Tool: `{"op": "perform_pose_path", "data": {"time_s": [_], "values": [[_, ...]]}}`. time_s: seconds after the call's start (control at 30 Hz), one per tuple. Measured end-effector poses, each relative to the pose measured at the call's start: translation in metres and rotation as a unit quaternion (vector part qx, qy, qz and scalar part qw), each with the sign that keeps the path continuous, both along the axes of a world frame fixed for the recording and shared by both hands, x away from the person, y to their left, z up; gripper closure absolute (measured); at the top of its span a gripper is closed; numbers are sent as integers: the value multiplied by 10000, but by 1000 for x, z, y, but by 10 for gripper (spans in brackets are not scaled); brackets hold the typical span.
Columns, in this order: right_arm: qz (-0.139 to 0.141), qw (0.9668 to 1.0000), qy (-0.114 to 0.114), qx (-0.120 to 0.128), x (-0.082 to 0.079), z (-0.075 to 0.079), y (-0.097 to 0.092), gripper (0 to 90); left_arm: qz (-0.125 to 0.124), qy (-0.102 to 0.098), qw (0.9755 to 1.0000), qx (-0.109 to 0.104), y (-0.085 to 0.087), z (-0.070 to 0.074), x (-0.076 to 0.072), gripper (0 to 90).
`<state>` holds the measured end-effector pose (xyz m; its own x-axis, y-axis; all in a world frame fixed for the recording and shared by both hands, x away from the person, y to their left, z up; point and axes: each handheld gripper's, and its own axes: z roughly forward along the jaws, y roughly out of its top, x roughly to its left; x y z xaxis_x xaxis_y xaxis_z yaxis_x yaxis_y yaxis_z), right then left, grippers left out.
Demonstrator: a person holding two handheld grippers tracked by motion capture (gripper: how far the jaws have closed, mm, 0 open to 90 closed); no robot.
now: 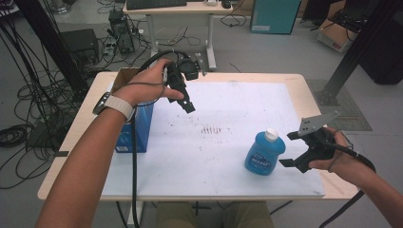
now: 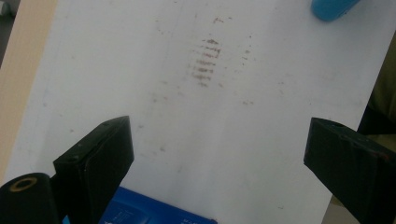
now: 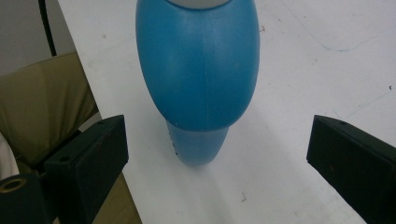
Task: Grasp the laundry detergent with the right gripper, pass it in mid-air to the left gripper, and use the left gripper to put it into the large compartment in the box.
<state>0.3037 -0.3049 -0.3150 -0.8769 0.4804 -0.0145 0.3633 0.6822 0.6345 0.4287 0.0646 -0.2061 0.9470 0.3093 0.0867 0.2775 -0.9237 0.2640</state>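
Jaws of the right hand-held gripper (image 1: 291,149) stand wide apart and released, gripping nothing; the blue bottle (image 1: 264,153) stands upright on the white sheet (image 1: 223,156) of the table (image 1: 304,85), just ahead of those jaws and not yet between them. In the right gripper view the bottle (image 3: 198,65) sits centred beyond the gap. The left hand-held gripper (image 1: 188,105) hangs above the sheet, jaws likewise spread and empty, with the blue box (image 1: 135,130) just beside it.
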Motion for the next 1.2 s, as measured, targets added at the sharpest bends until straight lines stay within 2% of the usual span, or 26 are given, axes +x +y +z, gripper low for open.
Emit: {"op": "perform_pose_path", "data": {"time_s": [0.37,1.2], "values": [[116,9999,64,20,1,-1,-1,71,-5,23,10000,8,-1,0,0,87],[86,9999,110,101,0,3,1,75,26,22,10000,17,3,-1,0,87]]}}
